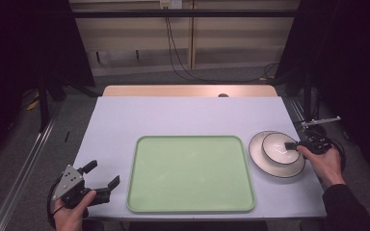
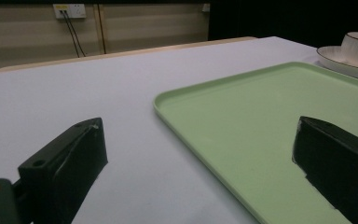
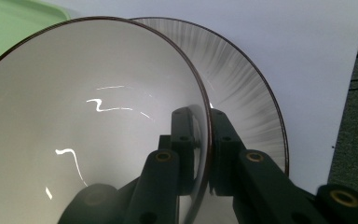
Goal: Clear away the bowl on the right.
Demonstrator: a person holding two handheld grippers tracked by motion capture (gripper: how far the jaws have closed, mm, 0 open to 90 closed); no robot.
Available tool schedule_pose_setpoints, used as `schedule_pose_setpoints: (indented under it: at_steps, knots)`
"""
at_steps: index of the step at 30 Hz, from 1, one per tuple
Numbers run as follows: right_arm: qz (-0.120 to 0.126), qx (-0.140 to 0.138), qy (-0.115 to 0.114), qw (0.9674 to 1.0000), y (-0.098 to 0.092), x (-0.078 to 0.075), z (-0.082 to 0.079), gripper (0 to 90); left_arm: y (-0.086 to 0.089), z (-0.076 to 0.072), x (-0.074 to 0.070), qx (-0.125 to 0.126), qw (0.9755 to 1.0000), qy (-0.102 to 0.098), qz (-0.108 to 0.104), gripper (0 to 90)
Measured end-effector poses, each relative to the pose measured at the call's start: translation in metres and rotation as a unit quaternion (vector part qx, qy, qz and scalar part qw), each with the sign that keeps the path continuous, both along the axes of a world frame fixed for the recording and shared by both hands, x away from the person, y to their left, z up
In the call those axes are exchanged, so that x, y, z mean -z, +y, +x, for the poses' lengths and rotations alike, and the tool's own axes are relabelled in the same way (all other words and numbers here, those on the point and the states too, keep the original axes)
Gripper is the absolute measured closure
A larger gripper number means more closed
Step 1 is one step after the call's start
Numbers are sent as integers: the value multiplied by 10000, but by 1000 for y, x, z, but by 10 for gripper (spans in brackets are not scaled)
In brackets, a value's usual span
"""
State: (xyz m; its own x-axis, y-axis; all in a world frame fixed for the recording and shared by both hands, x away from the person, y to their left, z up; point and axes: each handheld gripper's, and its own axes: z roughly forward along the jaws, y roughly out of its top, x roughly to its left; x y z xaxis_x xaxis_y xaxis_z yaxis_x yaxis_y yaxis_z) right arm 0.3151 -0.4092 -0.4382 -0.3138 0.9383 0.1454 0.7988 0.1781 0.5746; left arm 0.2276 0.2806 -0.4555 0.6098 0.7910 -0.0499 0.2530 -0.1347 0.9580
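The right gripper (image 1: pixel 293 144) is pinching the near wall of the bowl (image 1: pixel 277 147), one finger inside the rim and one outside, closed tight on it. The bowl is sitting in the plate (image 1: pixel 275 168) and holding nothing. The empty green tray (image 1: pixel 190 204) is lying well off to that gripper's left. The left gripper (image 1: pixel 103 179) is hovering wide open beside the tray's far edge, gripping nothing.
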Motion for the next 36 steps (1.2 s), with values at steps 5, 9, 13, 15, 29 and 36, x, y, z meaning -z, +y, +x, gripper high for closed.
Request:
schedule_pose_setpoints:
  at_steps: [5,9,13,15,29,36]
  knots:
    - [45,125,-29,9999,-3,-1,-1,836,0,0,0,-67,9999,-17,79,28]
    - [73,106,-81,9999,-4,-1,-2,837,0,0,0,-63,9999,-19,76,28]
    - [120,196,-217,9995,-4,-4,-5,836,0,0,0,-25,10000,-19,40,28]
    - [96,186,-226,9995,-4,-5,-5,835,0,0,-1,-36,10000,-14,54,28]
    - [270,111,-229,9993,-4,-6,-7,832,1,0,-1,-65,10000,-24,11,28]
    - [377,129,-275,9988,-6,-7,-8,832,1,0,-1,-69,10000,-29,31,28]
